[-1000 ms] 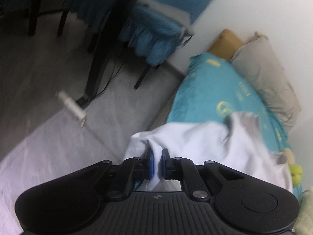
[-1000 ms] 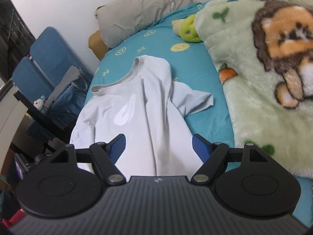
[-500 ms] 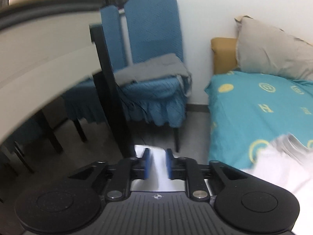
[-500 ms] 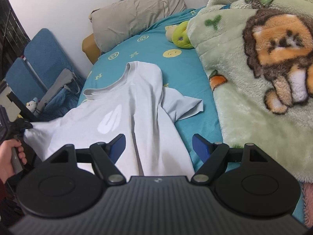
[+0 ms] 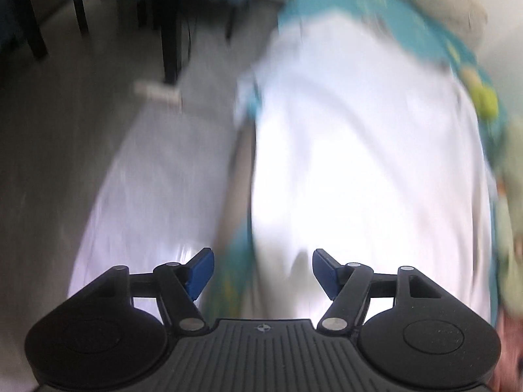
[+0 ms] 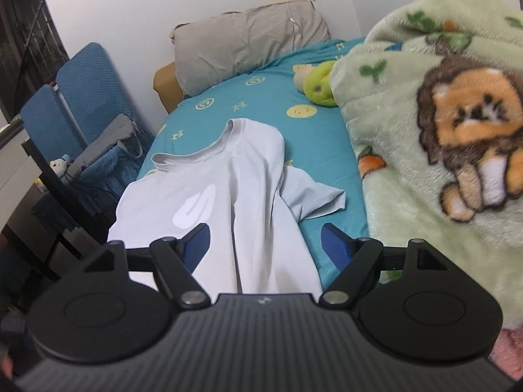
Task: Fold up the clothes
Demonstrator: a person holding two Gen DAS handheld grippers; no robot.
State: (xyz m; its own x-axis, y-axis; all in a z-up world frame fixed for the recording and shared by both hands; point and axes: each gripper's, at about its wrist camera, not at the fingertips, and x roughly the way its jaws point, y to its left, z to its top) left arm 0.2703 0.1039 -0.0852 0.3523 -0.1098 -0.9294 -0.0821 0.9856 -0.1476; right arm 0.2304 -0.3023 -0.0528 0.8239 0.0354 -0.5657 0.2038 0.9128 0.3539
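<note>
Both tongs wide open, empty: left [image 5: 261, 272], right [image 6: 264, 243]; shirt [image 6: 235, 196] ahead. Better to flatten before pinching the sleeve [image 6: 313, 196] ahead-right

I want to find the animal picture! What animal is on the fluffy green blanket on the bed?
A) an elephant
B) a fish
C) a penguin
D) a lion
D: the green blanket beside the white T-shirt shows an orange lion with a brown mane.
</note>
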